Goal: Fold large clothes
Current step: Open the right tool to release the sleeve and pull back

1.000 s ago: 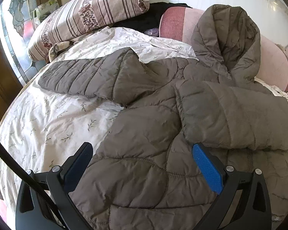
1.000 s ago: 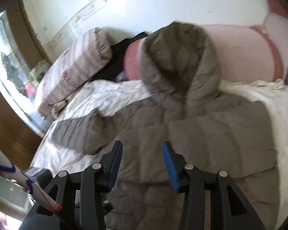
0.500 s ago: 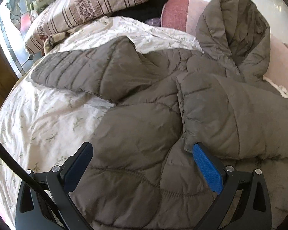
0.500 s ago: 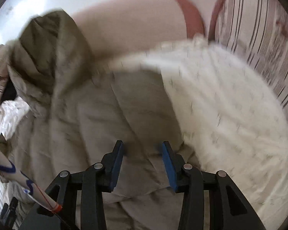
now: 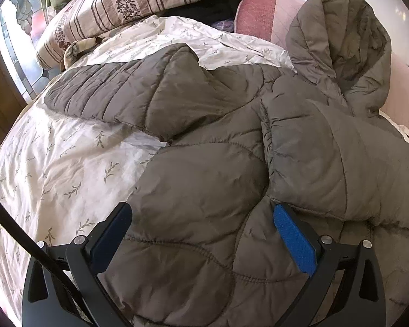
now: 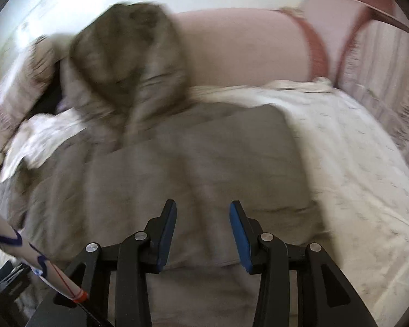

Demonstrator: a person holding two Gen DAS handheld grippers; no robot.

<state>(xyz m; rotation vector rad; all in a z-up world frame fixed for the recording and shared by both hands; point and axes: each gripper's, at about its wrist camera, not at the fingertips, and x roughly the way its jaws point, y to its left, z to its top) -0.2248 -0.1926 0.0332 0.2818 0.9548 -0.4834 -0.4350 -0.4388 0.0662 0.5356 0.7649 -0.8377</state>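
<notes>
Jacket: your grey-brown quilted jacket lies spread on the bed, hood propped against the pink headboard cushion.
Sleeves: one sleeve stretches out across the white leaf-print sheet; the other sleeve is folded over the jacket's body.
Left gripper: your left gripper hangs over the jacket's lower body, jaws spread wide, nothing pinched; whether the pads touch the fabric is unclear.
Right gripper: your right gripper hovers above the folded sleeve, jaws partly apart, grasping nothing; this view is blurred.
Background: a striped pillow sits at the bed's far corner.
</notes>
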